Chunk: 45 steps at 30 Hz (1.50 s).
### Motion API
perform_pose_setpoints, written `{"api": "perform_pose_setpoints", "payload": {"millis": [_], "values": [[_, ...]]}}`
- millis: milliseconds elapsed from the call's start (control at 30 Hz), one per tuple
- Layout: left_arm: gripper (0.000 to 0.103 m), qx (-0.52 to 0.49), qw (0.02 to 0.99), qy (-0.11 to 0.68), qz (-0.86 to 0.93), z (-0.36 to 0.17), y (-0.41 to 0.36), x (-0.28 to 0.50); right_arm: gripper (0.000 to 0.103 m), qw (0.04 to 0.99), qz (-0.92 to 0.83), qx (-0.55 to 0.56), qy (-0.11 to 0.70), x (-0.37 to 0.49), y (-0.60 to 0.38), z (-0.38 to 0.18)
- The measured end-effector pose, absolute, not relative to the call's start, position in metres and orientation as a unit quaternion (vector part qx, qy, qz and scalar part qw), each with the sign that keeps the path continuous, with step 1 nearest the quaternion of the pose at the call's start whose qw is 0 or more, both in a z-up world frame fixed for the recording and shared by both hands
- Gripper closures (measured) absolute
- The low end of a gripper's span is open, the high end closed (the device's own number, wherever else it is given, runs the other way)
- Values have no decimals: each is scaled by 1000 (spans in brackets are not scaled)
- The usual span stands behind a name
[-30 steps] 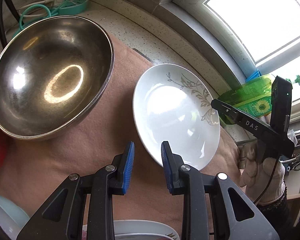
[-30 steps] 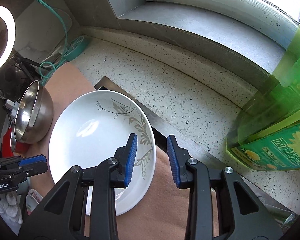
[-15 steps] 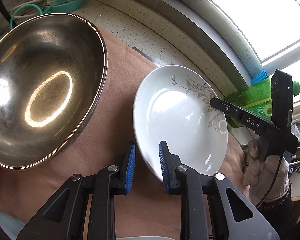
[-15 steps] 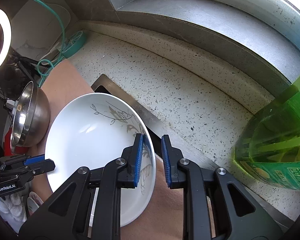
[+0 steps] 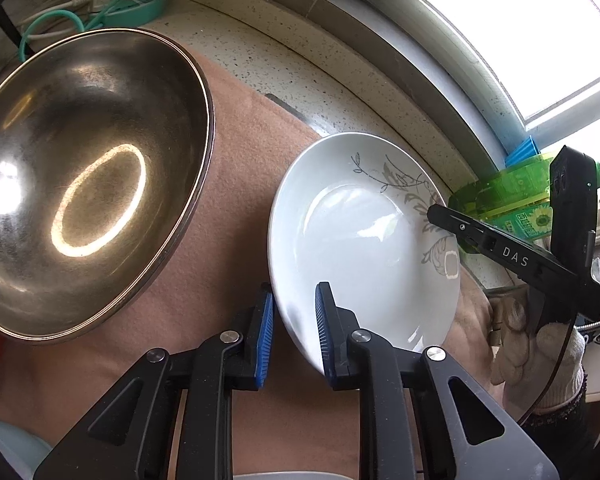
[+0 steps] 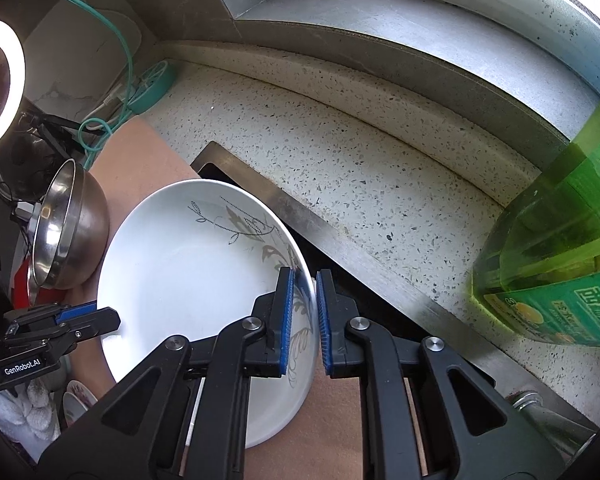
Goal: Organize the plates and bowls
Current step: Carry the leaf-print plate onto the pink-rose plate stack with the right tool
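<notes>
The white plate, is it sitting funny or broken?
Not broken that I can see. The white plate is odd only because both grippers pinch its rim at once: the left gripper on one side, the right gripper on the opposite. It looks tipped, not flat, on the brown cloth.

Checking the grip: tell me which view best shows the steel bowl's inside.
The left wrist view: the round stainless steel bowl fills its left side, its inside fully open. The right wrist view shows it small, edge-on.
</notes>
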<state>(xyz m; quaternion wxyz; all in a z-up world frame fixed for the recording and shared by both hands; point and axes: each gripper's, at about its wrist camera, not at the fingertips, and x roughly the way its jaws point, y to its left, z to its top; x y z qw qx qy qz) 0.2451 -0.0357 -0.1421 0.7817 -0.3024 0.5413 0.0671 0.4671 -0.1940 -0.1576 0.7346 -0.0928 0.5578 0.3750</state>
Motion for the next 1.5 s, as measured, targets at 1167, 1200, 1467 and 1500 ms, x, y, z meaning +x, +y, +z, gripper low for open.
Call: {"api": "perform_pose_setpoints", "payload": {"millis": [1167,1200,1467,1500], "values": [[84,-250,816,520,-22,-81,-45,169,91,787,301,-15,538,322,-256,-82],[84,-249,816,521,-25,-79,-41,160,91,787,298,-11,540,313,-257,-83],[84,-229,814,532,-42,-81,-34,124,91,783,280,20,555,254,-265,-94],[84,-228,813,534,-43,-82,-33,121,91,783,277,21,557,248,-266,-96]]}}
